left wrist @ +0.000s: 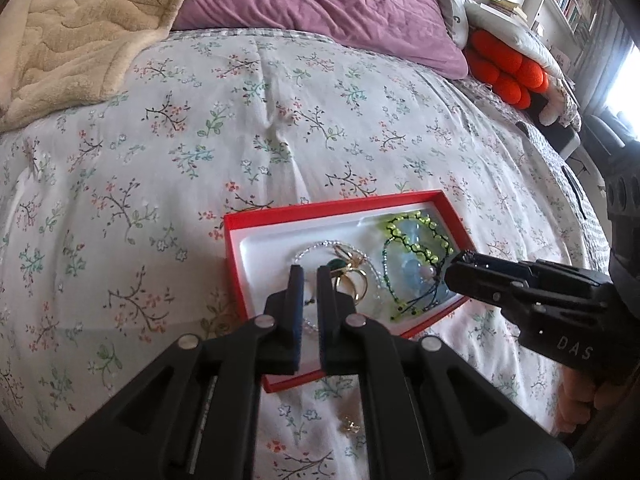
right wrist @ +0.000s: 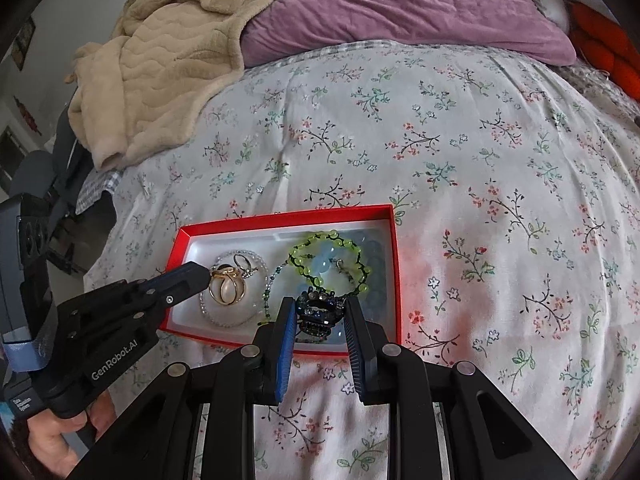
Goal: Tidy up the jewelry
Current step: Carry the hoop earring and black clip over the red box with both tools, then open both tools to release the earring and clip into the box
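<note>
Jewelry first, nearest the lens: what does the right gripper (right wrist: 319, 301) have, and how will it handle? (Editor)

A dark beaded bracelet (right wrist: 318, 314), clamped between the blue pads (right wrist: 285, 344) over the near edge of the red box (right wrist: 280, 216). It looks light and limp, a loop of hard little beads on a cord. That likely means it is slippery on the beads and apt to sag or swing. The grip sits across the bunched middle, which seems the safest place. (Photographer)

And the left gripper (left wrist: 309, 271)? (Editor)

Fingers together, tips down in the box's left half, just beside the gold rings (right wrist: 228, 286). Whether it pinches anything I cannot tell. The rings are stiff, smooth and small, so they would probably skid off flat pads. Taking one across the band looks better than taking it by the stone. (Photographer)

Anything outside the box? (Editor)

One small gold piece (left wrist: 351, 426) on the flowered bedspread (left wrist: 200, 140), on the near side of the box. The soft cloth may let it sink when pressed. (Photographer)

Further in? (Editor)

A clear bead strand (right wrist: 224, 320) circles the rings. To its right lie a green beaded bracelet (right wrist: 320, 240) and pale blue beads (right wrist: 320, 266), overlapping. Loose strands like these could snag and lift together. Beyond the box, bare bedspread runs to a beige blanket (left wrist: 60, 40) and a purple pillow (left wrist: 320, 0). (Photographer)
</note>
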